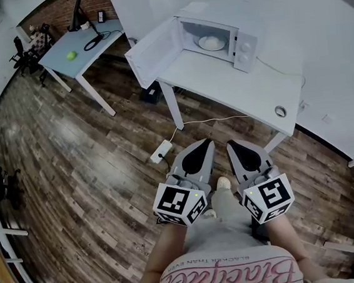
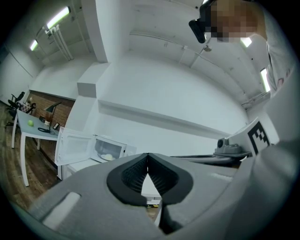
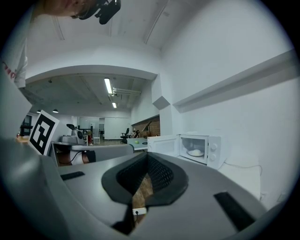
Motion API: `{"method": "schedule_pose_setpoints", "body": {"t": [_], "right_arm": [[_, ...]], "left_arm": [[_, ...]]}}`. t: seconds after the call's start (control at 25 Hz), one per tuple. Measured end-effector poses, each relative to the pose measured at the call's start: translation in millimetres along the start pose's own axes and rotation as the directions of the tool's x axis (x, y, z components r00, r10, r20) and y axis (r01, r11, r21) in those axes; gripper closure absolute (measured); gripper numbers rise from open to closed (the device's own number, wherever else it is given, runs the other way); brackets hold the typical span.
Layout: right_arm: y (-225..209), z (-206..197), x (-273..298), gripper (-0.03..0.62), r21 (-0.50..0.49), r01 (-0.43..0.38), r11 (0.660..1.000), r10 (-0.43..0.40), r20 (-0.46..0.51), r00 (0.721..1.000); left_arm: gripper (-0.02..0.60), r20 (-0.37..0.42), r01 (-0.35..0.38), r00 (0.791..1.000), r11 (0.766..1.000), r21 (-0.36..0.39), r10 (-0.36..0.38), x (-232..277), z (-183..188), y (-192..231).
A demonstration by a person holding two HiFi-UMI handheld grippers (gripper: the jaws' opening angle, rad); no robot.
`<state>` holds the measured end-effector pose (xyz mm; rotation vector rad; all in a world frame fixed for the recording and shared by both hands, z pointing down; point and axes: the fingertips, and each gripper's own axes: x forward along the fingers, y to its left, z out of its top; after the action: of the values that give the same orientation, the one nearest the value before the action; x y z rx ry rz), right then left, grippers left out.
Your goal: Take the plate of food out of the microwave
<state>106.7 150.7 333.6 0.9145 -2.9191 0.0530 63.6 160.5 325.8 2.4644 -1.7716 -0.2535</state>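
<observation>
White round plate of pale food [image 1: 212,42] sits inside the open white microwave [image 1: 242,48] on a white table [image 1: 221,80], well ahead of me. My grey left gripper [image 1: 204,146] and grey right gripper [image 1: 235,145] both have jaws together, empty. The plate lies ahead between them, neither clearly nearer.

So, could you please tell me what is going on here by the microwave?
A person stands back from a white table, holding the left tongs and the right tongs low in front of the body. Both are shut and empty. On the table, the microwave has its door swung open, and the plate of food sits inside, not yet taken out.
</observation>
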Motion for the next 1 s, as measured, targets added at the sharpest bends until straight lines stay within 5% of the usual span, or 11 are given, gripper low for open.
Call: {"method": "schedule_pose_setpoints", "body": {"t": [1.0], "right_arm": [[-47,7,80,0.583,-0.011,-0.016,1.000,0.016,0.024,1.000]], "left_arm": [[0.575,0.013,-0.012,1.000,0.999,0.045,0.011,69,7,59]]}}
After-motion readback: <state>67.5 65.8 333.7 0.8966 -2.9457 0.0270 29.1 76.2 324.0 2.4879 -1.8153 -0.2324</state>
